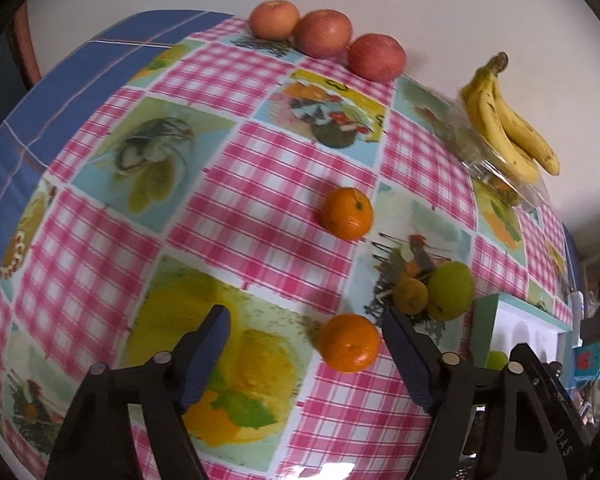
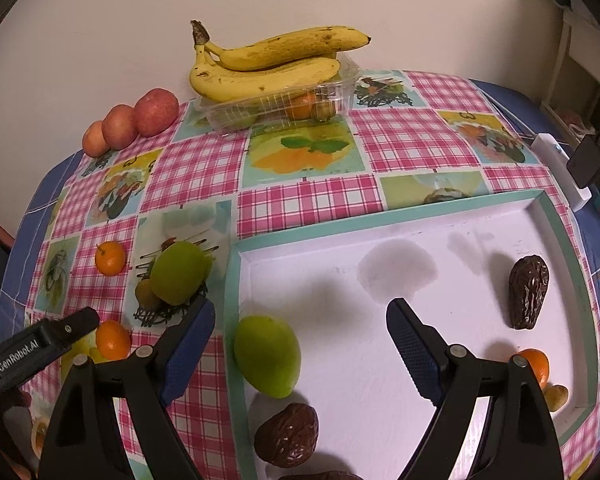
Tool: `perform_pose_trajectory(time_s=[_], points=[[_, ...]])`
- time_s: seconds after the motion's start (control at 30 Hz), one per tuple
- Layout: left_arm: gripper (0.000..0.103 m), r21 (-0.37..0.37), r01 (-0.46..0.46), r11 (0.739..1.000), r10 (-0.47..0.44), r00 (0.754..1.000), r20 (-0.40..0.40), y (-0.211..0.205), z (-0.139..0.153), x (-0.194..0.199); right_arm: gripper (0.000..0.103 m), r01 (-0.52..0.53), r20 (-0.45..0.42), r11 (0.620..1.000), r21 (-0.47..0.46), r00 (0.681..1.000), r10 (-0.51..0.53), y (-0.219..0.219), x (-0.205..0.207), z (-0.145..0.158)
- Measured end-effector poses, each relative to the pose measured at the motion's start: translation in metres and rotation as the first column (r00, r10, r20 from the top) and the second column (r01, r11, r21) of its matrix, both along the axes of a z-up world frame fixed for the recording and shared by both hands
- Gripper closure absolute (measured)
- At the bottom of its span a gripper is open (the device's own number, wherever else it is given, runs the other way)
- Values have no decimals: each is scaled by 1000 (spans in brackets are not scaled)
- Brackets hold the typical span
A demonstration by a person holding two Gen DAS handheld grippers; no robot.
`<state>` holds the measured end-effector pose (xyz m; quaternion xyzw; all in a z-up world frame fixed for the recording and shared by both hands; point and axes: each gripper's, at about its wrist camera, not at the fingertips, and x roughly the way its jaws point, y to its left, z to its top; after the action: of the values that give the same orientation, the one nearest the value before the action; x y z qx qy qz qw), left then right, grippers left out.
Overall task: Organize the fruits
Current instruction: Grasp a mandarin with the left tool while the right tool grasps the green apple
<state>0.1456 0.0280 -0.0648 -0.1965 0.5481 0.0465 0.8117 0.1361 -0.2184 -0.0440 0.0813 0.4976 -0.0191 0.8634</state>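
We bring the left gripper (image 1: 306, 344), jaws spread, onto the near orange (image 1: 349, 343); next, pinch it. The right gripper (image 2: 300, 332) hovers spread over the tray (image 2: 388, 206).

Left gripper (image 1: 306, 322) jaws wide apart, nothing held, frame bottom. Right gripper (image 2: 300, 316) same: wide, nothing between pads.
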Motion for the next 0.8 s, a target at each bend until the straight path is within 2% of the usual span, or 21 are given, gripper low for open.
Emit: perform_pose_trajectory(time_s=[0.1, 0.13, 0.33, 0.53, 0.6, 0.73, 0.8], points=[[33, -12, 20, 1000, -20, 1000, -9, -6, -4, 2, 15, 7, -1, 1000, 0, 1000, -7, -1, 1, -1], [39, -16, 25, 1000, -25, 1000, -11, -7, -6, 3, 15, 7, -4, 1000, 0, 1000, -7, -1, 2, -2], [41, -45, 40, 998, -41, 999, -20, -11, -11, 4, 15, 8, -12, 1000, -7, 1000, -8, -1, 3, -5], [61, -110, 44, 993, -48, 998, -31, -12, -16, 5, 15, 17, -14, 1000, -11, 1000, -17, -2, 3, -6], [64, -98, 42, 994, -44, 999, -23, -12, -14, 6, 15, 21, -13, 1000, -10, 1000, -21, -3, 4, -5], [64, -11, -13, 1000, 13, 1000, -8, 0, -10, 5, 15, 24, -9, 1000, -3, 1000, -24, -3, 5, -4], [65, -3, -50, 999, 50, 999, 1, 12, -9, 4, 15, 21, -2, 1000, 6, 1000, -21, -1, 5, -3]])
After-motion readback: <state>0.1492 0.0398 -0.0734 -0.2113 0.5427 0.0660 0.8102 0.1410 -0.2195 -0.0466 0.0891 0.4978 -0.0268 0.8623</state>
